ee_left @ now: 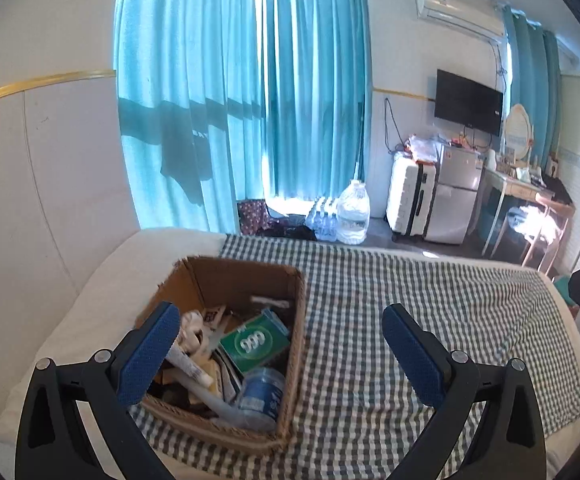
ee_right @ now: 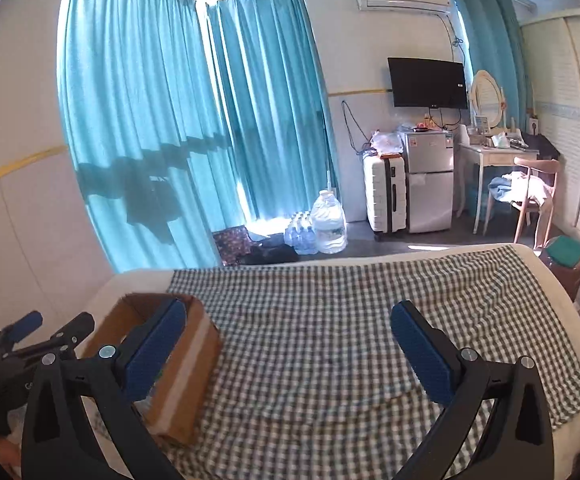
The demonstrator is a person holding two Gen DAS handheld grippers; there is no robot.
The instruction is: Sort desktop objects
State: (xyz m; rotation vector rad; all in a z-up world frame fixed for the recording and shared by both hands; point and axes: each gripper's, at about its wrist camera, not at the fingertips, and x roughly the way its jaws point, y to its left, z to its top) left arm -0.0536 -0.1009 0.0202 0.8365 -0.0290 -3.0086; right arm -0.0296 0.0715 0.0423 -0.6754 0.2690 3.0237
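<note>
Apparently little left to spill: brown cardboard box (ee_left: pixel 226 344) crammed full on green-and-white checked cloth (ee_right: pixel 329 340), left gripper (ee_left: pixel 282 352) and right gripper (ee_right: pixel 290 352) wide apart, empty; possibly knocked by a careless pass

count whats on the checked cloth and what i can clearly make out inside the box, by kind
cardboard box: 1
green packet in the box: 1
blue-lidded jar in the box: 1
white tube in the box: 1
total: 4
More lies in the box, too jumbled to count. The checked cloth carries nothing else in either view.
</note>
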